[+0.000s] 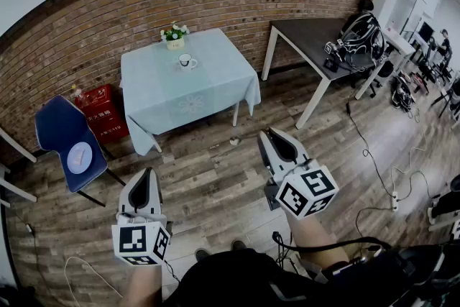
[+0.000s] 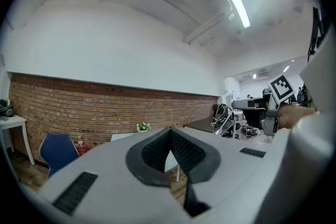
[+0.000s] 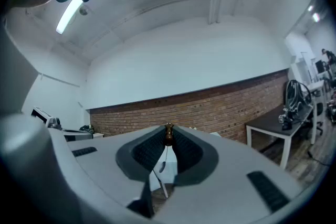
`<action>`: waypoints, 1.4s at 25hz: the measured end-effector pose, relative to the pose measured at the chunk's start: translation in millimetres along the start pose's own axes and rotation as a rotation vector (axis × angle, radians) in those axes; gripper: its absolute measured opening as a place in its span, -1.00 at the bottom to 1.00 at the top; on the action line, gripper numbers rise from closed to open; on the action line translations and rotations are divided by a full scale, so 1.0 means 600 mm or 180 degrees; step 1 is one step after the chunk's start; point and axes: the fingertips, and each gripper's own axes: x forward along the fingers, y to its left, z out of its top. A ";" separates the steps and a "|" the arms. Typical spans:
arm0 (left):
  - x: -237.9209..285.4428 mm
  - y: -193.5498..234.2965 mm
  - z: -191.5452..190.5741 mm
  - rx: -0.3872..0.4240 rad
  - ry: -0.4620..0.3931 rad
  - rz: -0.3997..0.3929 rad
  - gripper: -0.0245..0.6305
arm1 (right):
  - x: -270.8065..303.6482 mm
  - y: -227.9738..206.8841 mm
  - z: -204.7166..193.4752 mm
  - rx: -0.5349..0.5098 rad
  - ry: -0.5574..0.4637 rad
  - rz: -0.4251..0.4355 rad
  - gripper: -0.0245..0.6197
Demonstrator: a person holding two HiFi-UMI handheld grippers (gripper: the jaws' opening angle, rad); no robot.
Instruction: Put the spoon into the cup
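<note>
Spoon (image 3: 168,137) hangs pinched by its brown handle end in the right gripper (image 3: 168,128). The left gripper (image 2: 170,132), jaws together, carries nothing. Cup (image 1: 186,62) stands on the clothed table (image 1: 219,86), well apart; approach and insertion evidently remain.

Cup (image 1: 186,62) on table (image 1: 215,93) (flowerpot (image 1: 175,36) just behind)

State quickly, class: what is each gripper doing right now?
Left gripper: closed, nothing in it.
Right gripper: closed on the spoon.
</note>
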 end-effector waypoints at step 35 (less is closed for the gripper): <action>-0.003 0.078 -0.013 -0.0040 -0.0078 -0.0303 -0.90 | 0.056 0.094 -0.007 0.0010 0.0012 -0.0050 -0.76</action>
